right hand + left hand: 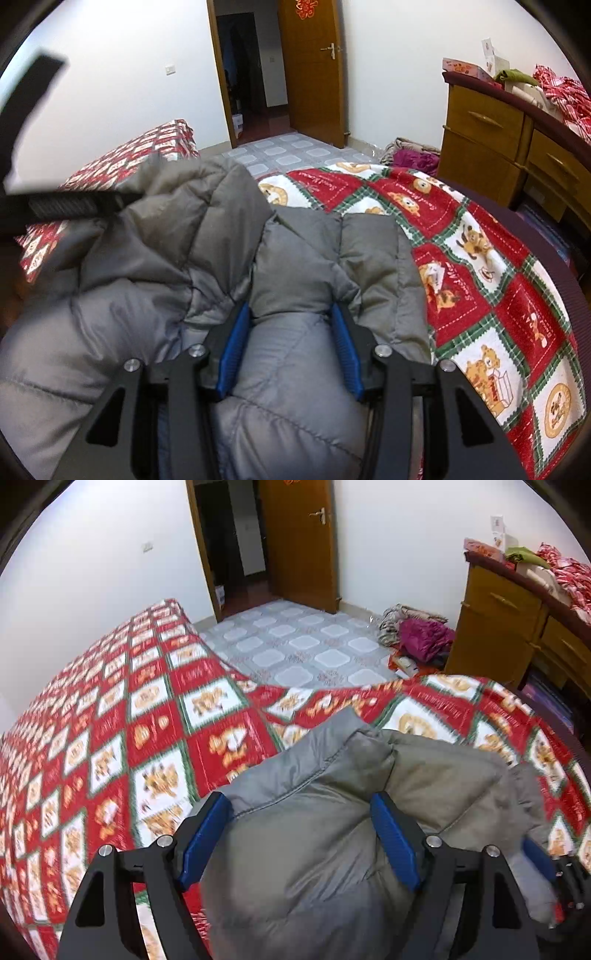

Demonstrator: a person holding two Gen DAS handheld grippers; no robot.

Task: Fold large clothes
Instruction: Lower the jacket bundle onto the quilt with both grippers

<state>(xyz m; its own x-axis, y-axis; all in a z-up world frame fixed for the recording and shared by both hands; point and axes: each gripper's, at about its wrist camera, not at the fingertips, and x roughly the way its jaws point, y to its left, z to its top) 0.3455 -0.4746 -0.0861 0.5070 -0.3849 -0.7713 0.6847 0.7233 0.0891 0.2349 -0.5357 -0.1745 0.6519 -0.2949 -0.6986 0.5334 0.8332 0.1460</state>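
Gripping grey puffer jacket (295, 266) on the bed (147, 716) with both: our left gripper (301, 834) and right gripper (291, 343) clamp bunched padding; long axis unclear.

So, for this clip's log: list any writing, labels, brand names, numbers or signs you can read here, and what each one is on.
No text reads clearly.
Bedspread: stitched script on the red squares, too small and distorted to read.
Door: red paper decoration at its top, cut off by the frame, unreadable.
Boxes on the dresser: printed, too small to read.
Grey padded jacket and both tongs: no label or brand visible.
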